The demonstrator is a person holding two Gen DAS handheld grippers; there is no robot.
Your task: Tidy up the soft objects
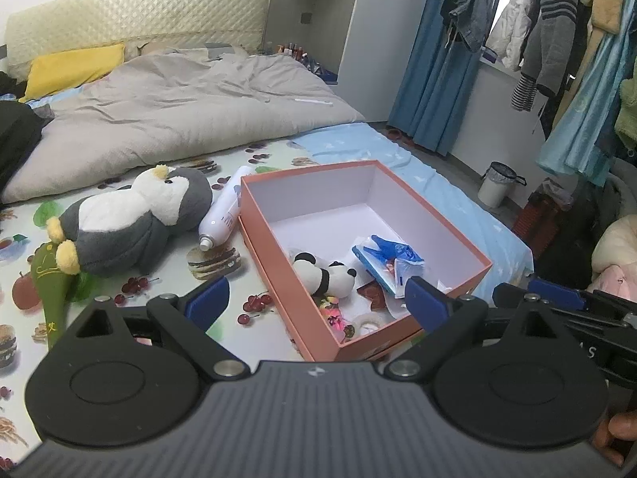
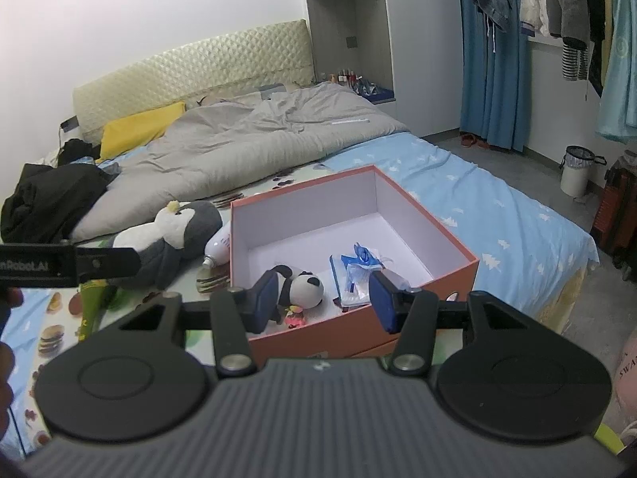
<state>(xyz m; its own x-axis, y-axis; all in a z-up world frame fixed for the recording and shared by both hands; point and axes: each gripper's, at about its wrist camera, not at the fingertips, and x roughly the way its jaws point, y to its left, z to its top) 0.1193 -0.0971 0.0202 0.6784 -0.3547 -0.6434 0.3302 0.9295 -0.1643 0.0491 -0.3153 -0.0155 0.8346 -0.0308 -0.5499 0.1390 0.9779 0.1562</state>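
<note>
Both tongs, left (image 1: 318,298) and right (image 2: 320,298), stand wide open and hold nothing; the penguin plush (image 1: 131,223) lies on the bed (image 1: 458,199) beside the orange box (image 1: 450,235). It looks light and squashy; I would pinch its round belly.

bed (image 1: 350,141) | on it: orange box (image 1: 278,263), penguin plush (image 1: 131,219), white bottle (image 1: 225,215), grey duvet (image 1: 179,103), yellow pillow (image 1: 71,67)

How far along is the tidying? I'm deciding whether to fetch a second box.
Done: the panda plush lies in the orange box with some packets. In hand: nothing; the left gripper and right gripper are both open and empty. Left: the penguin plush and green plush remain on the bed.
</note>
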